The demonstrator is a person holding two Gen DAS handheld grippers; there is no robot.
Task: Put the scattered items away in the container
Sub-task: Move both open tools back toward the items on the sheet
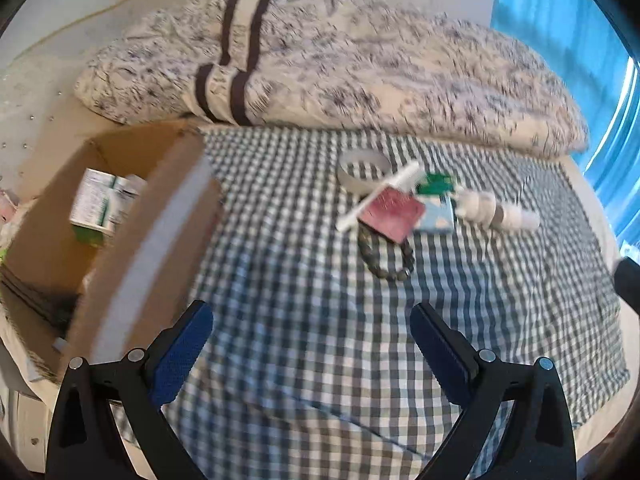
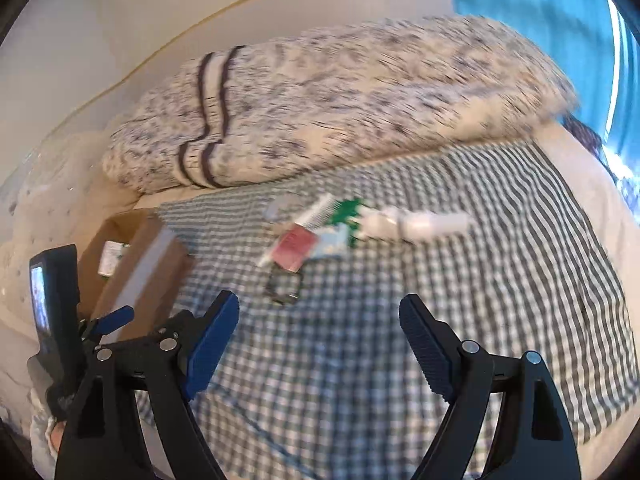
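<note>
A cardboard box (image 1: 132, 240) stands at the left of the checked cloth (image 1: 320, 300), with green-and-white cartons (image 1: 100, 204) inside. A pile of scattered items lies mid-cloth: a tape roll (image 1: 362, 170), a white comb (image 1: 378, 196), a red card (image 1: 394, 214), a light blue packet (image 1: 438, 216), a green piece (image 1: 434, 184), a white bottle (image 1: 496, 210) and a bead bracelet (image 1: 386, 262). My left gripper (image 1: 312, 320) hangs open, near side of the pile, holding nothing. My right gripper (image 2: 320, 320) is open and empty too, with the bracelet (image 2: 282, 288) and box (image 2: 136, 264) ahead.
A patterned duvet (image 1: 340, 64) lies bunched along the far side of the bed. Blue curtains (image 1: 568, 20) hang at the right. In the right wrist view the left gripper's body with a small screen (image 2: 42, 304) shows at the left edge.
</note>
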